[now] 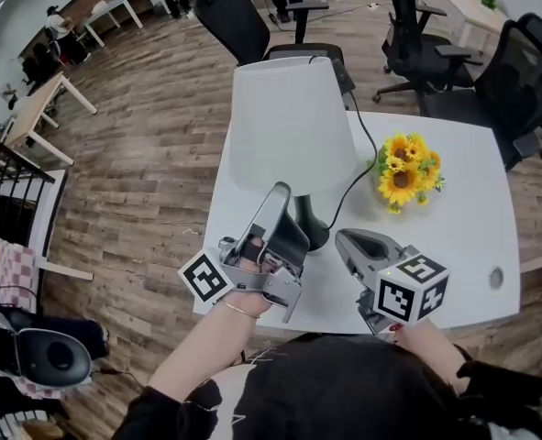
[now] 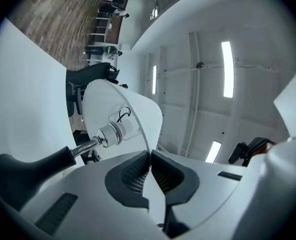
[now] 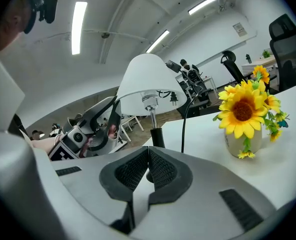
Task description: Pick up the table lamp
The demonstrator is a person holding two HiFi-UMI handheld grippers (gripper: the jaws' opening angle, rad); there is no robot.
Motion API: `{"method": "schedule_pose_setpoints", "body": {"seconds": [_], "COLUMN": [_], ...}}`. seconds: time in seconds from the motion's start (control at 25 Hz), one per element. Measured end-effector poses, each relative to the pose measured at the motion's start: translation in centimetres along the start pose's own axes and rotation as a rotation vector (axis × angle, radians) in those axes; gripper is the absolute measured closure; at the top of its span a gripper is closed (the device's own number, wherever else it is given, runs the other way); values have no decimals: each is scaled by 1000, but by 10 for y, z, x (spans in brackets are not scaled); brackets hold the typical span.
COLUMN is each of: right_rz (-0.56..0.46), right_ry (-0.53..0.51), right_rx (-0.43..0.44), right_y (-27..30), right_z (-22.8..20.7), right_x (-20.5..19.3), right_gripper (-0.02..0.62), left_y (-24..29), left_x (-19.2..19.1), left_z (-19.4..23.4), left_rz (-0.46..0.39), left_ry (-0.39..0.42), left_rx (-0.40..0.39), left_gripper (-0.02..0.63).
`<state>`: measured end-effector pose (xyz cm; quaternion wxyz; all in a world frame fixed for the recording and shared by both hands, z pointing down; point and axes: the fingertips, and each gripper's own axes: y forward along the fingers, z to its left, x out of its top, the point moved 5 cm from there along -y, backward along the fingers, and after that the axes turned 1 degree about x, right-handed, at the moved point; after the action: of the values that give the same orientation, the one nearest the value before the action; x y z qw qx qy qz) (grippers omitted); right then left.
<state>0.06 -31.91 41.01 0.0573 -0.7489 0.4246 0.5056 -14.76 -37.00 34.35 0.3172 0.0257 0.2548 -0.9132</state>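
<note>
The table lamp has a white shade, a black stem and a round black base, and stands on the white table. My left gripper points up at the shade's lower edge. In the left gripper view the thin shade rim runs down between the closed pads of the left gripper, beside the bulb socket. My right gripper is shut and empty, just right of the base. In the right gripper view the right gripper faces the lamp stem and the shade.
A pot of sunflowers stands right of the lamp, with the lamp's black cord running past it to the table's far edge. Black office chairs stand behind the table. A round hole is in the table's right corner.
</note>
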Motion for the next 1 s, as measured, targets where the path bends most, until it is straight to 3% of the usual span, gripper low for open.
{"method": "schedule_pose_setpoints", "body": {"seconds": [0.52,0.6,1.0], "right_rz": [35,57,104], "right_ry": [-5,-9,-42], "right_rx": [23,38,-24], "right_y": [59,68,102], "right_z": [-22,-21,-29], "right_x": [4,2,-10], "right_gripper": [571,417,413], "left_y": [9,10,14], "left_x": [0,0,8], "left_z": [3,4,4], "left_rz": [9,6,5], "left_ry": [10,11,26], "left_rx": [4,5,14], "left_gripper": [584,584,584]}}
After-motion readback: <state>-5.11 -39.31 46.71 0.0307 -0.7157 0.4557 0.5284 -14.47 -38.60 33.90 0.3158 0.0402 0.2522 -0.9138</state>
